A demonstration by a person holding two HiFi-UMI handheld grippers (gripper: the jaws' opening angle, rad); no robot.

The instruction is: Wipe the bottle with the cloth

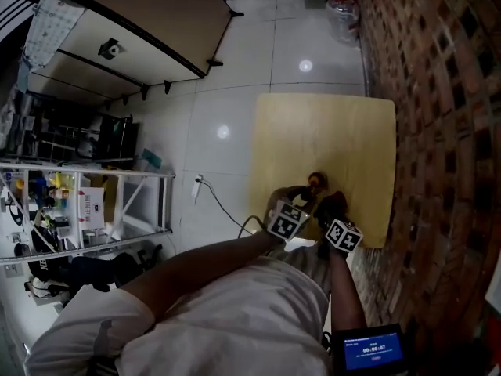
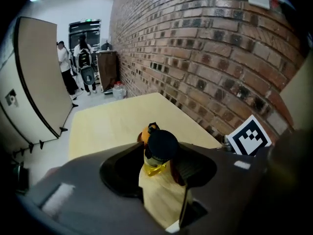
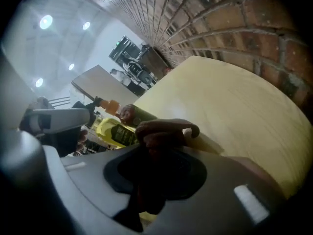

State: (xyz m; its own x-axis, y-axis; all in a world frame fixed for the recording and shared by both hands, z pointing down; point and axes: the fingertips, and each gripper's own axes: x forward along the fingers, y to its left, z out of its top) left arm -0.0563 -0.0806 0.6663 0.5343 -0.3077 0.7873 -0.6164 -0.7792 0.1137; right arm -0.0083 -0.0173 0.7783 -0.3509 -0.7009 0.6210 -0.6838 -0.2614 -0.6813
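Note:
A bottle (image 2: 161, 143) with a black cap and a yellow neck label stands between the jaws of my left gripper (image 2: 164, 173). The jaws stand wider than its neck, and a strip of the right pad shows beside it. In the right gripper view the bottle (image 3: 115, 131) shows its yellow label beside the grey left gripper (image 3: 49, 121). My right gripper (image 3: 156, 146) is shut on a dark maroon cloth (image 3: 164, 131), which bunches just ahead of the jaws over the table, close to the bottle. Seen from the head, both grippers (image 1: 301, 200) (image 1: 332, 207) work at the near edge of the wooden table (image 1: 329, 131), with the bottle (image 1: 316, 182) just beyond them.
A small orange-topped thing (image 2: 146, 133) sits right behind the bottle. A brick wall (image 1: 438, 131) runs along the table's right side. On the floor to the left are a cable (image 1: 223, 206), metal shelves (image 1: 86, 210) and a folded table (image 1: 133, 30). People (image 2: 80, 65) stand far off.

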